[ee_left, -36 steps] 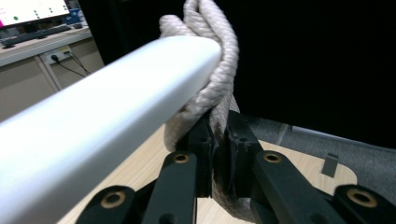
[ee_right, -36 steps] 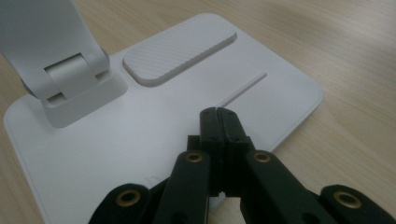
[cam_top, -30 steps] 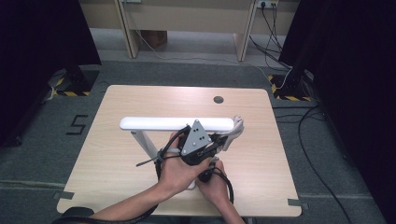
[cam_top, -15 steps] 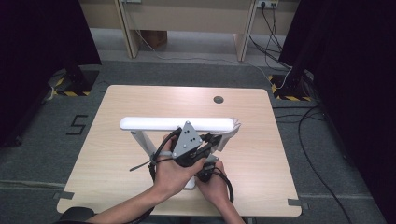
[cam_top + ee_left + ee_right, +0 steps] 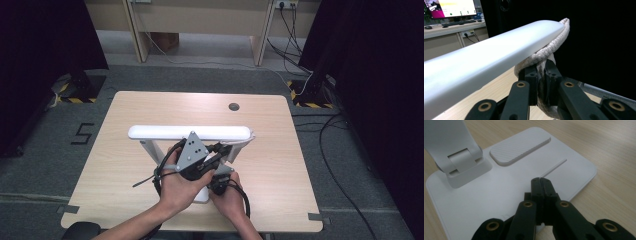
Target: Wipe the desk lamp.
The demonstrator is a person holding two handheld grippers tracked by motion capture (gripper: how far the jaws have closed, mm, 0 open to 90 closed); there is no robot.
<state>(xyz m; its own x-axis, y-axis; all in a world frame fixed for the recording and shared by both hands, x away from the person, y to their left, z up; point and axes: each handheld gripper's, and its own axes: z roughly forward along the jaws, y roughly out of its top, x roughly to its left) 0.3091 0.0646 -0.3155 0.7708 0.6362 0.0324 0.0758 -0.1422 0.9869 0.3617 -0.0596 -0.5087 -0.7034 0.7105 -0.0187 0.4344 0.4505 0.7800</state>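
A white desk lamp stands on the wooden table (image 5: 130, 110), its long bar head (image 5: 187, 132) level above the top. A pale braided rope (image 5: 248, 137) loops around the bar's right end. My left gripper (image 5: 226, 150) reaches under that end. In the left gripper view the bar (image 5: 486, 57) runs overhead, and the left gripper (image 5: 541, 77) is shut on the rope (image 5: 551, 47) just below it. My right gripper (image 5: 541, 181) is shut with nothing between its jaws, its tips over the lamp's flat white base (image 5: 499, 195), near the hinged stem foot (image 5: 461, 165) and a ribbed pad (image 5: 520, 146).
A round cable hole (image 5: 233, 106) sits at the table's far side. Desk legs and cables (image 5: 300, 30) lie on the floor beyond, with dark curtains at both sides. A monitor (image 5: 451, 8) stands on a far desk. Both hands crowd the table's near middle.
My left hand has shifted slightly to the left and nearer the person, still holding the rope. The right hand has stayed on the base.
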